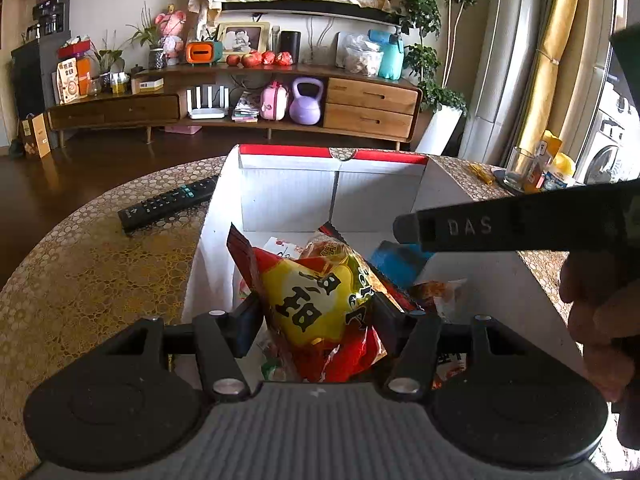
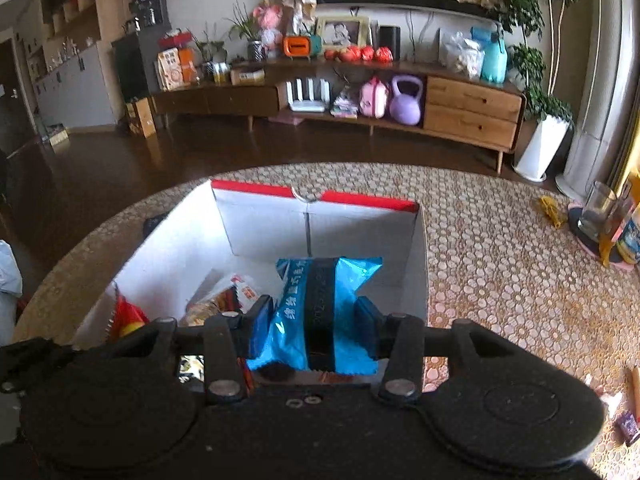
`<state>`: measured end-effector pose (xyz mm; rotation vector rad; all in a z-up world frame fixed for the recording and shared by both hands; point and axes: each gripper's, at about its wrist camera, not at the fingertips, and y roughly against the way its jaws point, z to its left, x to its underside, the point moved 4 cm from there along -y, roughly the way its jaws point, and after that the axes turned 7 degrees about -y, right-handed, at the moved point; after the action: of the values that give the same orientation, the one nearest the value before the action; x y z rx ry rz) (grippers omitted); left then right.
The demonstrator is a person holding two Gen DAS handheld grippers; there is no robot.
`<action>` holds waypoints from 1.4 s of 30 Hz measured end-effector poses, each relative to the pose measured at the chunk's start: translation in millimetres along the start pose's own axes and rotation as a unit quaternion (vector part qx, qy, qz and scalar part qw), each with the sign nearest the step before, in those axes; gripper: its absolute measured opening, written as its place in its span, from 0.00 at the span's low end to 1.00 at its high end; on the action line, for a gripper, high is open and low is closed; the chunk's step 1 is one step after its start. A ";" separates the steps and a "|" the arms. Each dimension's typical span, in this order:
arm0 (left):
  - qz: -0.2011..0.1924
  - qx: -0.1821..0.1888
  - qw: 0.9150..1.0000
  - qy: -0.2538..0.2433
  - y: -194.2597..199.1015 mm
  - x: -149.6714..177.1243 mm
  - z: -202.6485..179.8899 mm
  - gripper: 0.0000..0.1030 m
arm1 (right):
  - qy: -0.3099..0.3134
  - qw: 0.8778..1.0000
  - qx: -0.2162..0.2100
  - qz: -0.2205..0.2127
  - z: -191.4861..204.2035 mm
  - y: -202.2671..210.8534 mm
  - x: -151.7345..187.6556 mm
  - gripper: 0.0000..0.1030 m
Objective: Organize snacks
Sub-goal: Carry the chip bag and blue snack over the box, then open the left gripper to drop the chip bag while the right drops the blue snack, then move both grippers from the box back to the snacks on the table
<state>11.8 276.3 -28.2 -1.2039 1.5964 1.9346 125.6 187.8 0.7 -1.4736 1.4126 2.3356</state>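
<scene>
A white cardboard box [image 1: 288, 196] with a red rim stands open on the round table and holds several snack packets. My left gripper [image 1: 318, 308] is shut on a yellow and red snack bag [image 1: 320, 296], tilted over the near end of the box. My right gripper [image 2: 316, 312] is shut on a blue snack packet [image 2: 288, 320] with a dark band, over the right side of the same box [image 2: 264, 224]. In the left wrist view one of the right gripper's fingers [image 1: 500, 228] reaches in from the right above the blue packet [image 1: 396, 264].
A black remote control [image 1: 168, 204] lies left of the box on the gold patterned cloth. A glass [image 2: 600, 208] on a coaster and small packs stand at the far right edge. A hand [image 1: 600, 320] holds the right gripper. Loose wrappers [image 2: 628, 424] lie at the near right.
</scene>
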 end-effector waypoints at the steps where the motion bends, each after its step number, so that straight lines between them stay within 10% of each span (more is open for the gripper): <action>1: 0.001 0.000 1.000 0.001 0.3 0.0 -0.5 0.57 | 0.001 1.000 -0.002 -0.002 -0.1 0.1 0.4 0.45; 17: -0.012 -0.015 1.000 -0.001 23.7 -14.4 -19.2 0.80 | -0.031 0.994 -0.004 -0.102 -41.9 94.9 23.1 0.55; 42: -0.078 0.116 0.985 -0.099 55.4 -9.0 -186.0 0.88 | -0.155 0.975 0.110 -0.115 -191.3 167.7 140.2 0.59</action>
<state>47.6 89.9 13.2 -0.9775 1.5267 1.6615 104.5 -101.4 -16.0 -1.0908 1.2907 2.0783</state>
